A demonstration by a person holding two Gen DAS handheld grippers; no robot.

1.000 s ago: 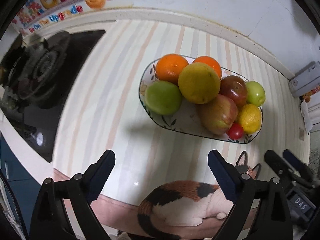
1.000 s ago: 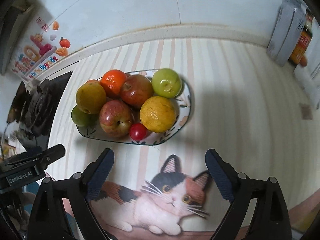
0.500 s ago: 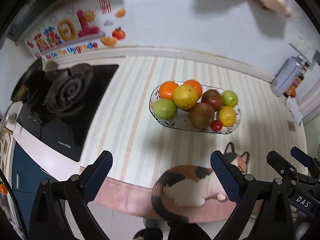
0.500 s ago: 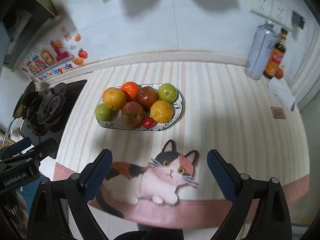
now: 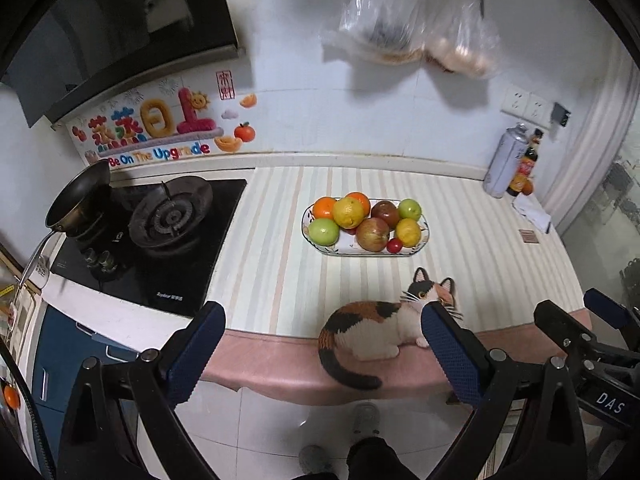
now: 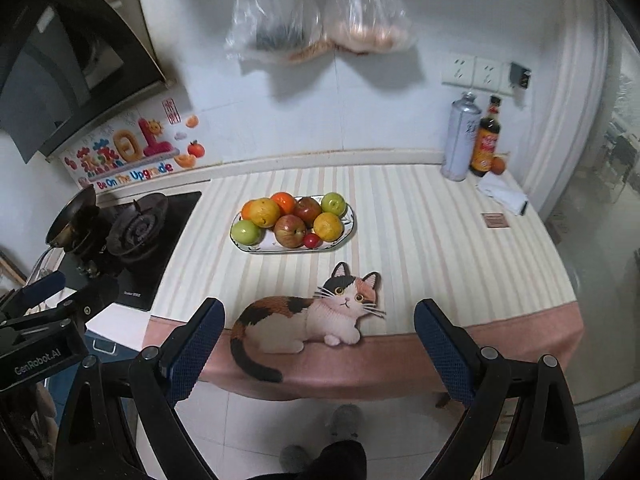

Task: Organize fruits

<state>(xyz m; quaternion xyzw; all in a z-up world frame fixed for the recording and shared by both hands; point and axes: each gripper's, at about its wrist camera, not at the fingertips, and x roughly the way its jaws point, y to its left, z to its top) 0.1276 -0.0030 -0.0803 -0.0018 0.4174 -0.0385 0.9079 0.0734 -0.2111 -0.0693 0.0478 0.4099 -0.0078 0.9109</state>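
Observation:
A white oval plate (image 5: 425,236) (image 6: 350,220) stands mid-counter, piled with fruit: oranges (image 5: 324,207), a yellow citrus (image 5: 349,212), green apples (image 5: 324,231) (image 6: 333,204), red apples (image 5: 373,234) (image 6: 290,230), a lemon (image 5: 408,232) and a small red tomato (image 5: 395,245) (image 6: 312,241). My left gripper (image 5: 322,352) is open and empty, held well back from the counter's front edge. My right gripper (image 6: 318,346) is likewise open and empty, off the counter's front. Each gripper shows at the edge of the other's view.
A striped mat with a cat picture (image 6: 320,312) covers the counter. A gas hob (image 5: 172,216) with a pan (image 5: 80,196) is at the left. A spray can (image 6: 460,136) and a sauce bottle (image 6: 486,140) stand at the back right. Plastic bags (image 6: 316,20) hang on the wall.
Both grippers have pulled back and up from the plate, out past the counter's front edge; the plate looks much smaller. Both stay open and empty.

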